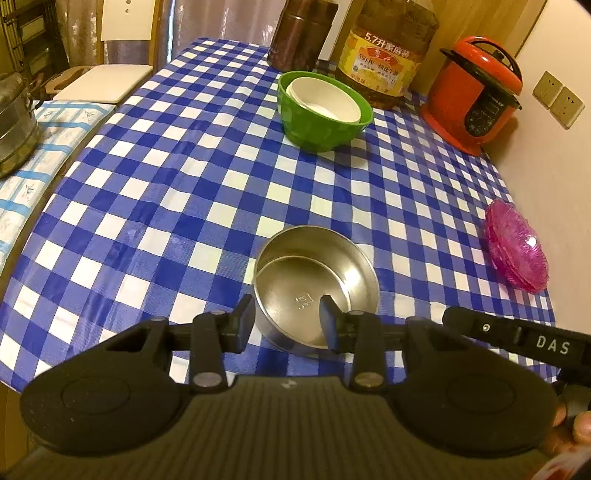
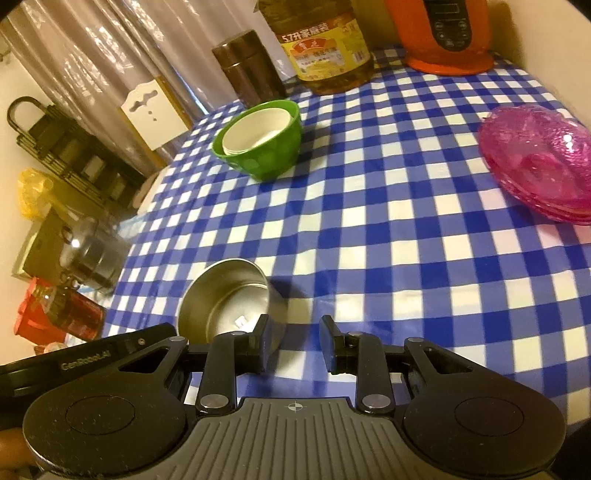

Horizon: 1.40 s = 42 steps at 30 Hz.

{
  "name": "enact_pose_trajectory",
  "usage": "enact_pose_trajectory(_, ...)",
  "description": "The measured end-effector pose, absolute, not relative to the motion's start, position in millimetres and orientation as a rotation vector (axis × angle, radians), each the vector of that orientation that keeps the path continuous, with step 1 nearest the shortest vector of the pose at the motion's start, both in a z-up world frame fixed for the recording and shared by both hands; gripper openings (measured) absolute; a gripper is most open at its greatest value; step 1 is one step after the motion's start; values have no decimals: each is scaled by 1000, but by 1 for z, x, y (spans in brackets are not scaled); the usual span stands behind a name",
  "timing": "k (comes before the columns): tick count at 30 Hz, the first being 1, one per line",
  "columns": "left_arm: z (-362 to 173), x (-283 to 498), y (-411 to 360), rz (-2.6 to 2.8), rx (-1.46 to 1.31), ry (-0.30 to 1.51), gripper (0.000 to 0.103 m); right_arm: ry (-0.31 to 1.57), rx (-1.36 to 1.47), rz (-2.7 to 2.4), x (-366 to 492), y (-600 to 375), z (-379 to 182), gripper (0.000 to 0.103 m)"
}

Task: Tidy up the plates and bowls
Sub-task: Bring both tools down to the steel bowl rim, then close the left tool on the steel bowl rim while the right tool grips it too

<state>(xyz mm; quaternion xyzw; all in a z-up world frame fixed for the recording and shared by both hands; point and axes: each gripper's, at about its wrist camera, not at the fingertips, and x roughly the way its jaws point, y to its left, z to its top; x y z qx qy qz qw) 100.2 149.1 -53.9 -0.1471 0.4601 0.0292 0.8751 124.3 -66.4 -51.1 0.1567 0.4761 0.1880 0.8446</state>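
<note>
A steel bowl (image 1: 316, 280) (image 2: 225, 295) stands on the blue checked tablecloth (image 1: 177, 206), and a second rim shows inside it. My left gripper (image 1: 287, 319) is open over its near edge, one finger outside the left wall and the other above the inside. Neither pad presses on it. My right gripper (image 2: 295, 341) is open just right of that bowl, with only cloth between its fingers. Farther back, a green bowl (image 1: 321, 125) (image 2: 266, 155) holds a white bowl (image 1: 325, 99) (image 2: 258, 129). Pink glass plates (image 1: 517, 247) (image 2: 539, 162) are stacked at the right.
At the back of the table stand a brown canister (image 1: 299, 33), a big oil bottle (image 1: 384, 55) and a red cooker (image 1: 476, 96). A metal pot (image 1: 14, 125) sits on a lower surface to the left. A wall (image 1: 554, 166) runs along the table's right edge.
</note>
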Motion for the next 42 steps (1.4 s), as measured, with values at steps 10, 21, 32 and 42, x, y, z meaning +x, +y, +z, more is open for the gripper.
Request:
enact_pose_trajectory(10,-72,120,164,53,-317,988,34,1022,325,434,139,-47,-66,29)
enact_pose_trajectory(21,-88,138,170,30,-339,1017,27,1063,316,438,157,-30,-87,29)
enact_pose_trajectory(32,-99,151,170,22,-328,1053,16,1085,303,443,169,-19,-94,29)
enact_pose_trajectory(42,-103,154,170,30,-326,1063,10,1114,316,444,172,-18,-100,24)
